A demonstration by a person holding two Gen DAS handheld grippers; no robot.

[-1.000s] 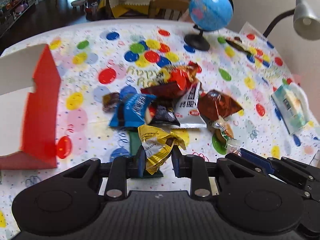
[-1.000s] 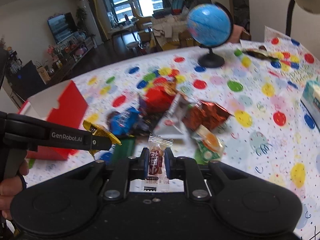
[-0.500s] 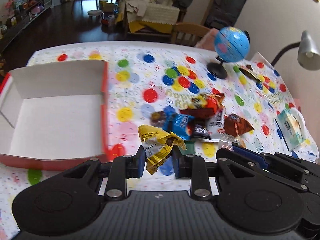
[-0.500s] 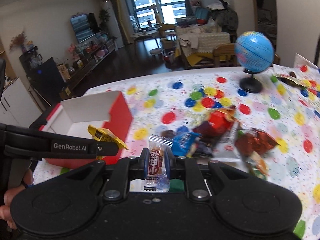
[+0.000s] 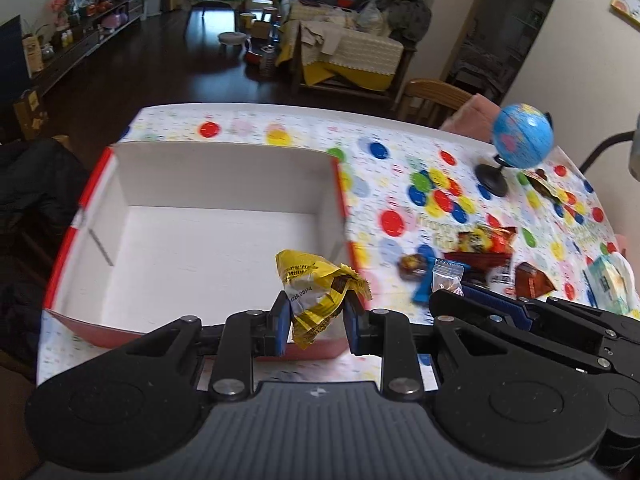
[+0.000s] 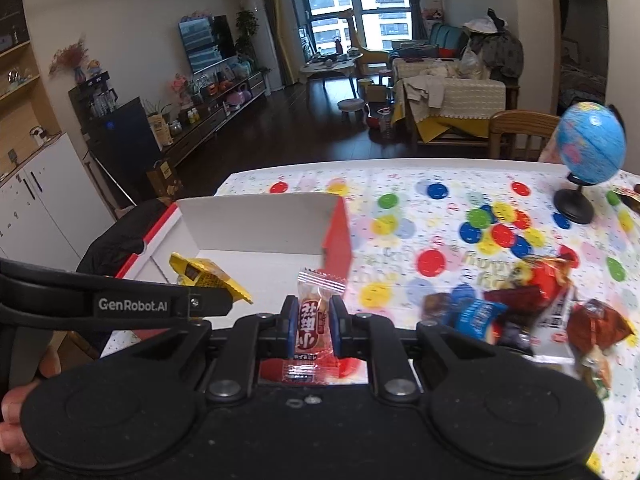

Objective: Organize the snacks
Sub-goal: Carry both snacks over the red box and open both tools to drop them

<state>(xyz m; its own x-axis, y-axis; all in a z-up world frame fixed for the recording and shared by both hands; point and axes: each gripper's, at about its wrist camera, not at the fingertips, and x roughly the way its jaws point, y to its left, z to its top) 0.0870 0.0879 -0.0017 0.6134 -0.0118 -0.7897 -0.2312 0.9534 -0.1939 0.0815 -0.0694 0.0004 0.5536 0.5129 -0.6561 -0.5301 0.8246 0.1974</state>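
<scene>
Nearest the left wrist camera, the left gripper (image 5: 316,320) pinches a crumpled yellow snack packet (image 5: 316,288) between its blue pads, the wrapper sticking up above the fingertips. In the right wrist view the right gripper (image 6: 314,326) is clamped on a small red-and-clear candy packet (image 6: 314,320) (white characters on the red band), held upright with its crimped top poking out.

Just beyond both grippers lies the red box (image 5: 340,200), open at the top, with a white inside that holds nothing visible; the yellow packet hangs over its near right corner, the candy just to the right of that near edge. A person's hand (image 6: 16,432) grips the left tool at the lower left of the right wrist view.

To the right of the box, on the balloon-print tablecloth (image 5: 392,184), sits a loose pile of snacks (image 5: 472,264): blue, red, brown and white wrappers touching one another. Farther right along the table edge lies a pale green tissue pack (image 5: 608,284). At the far right stands a small blue globe (image 5: 522,142) on a black base.
</scene>
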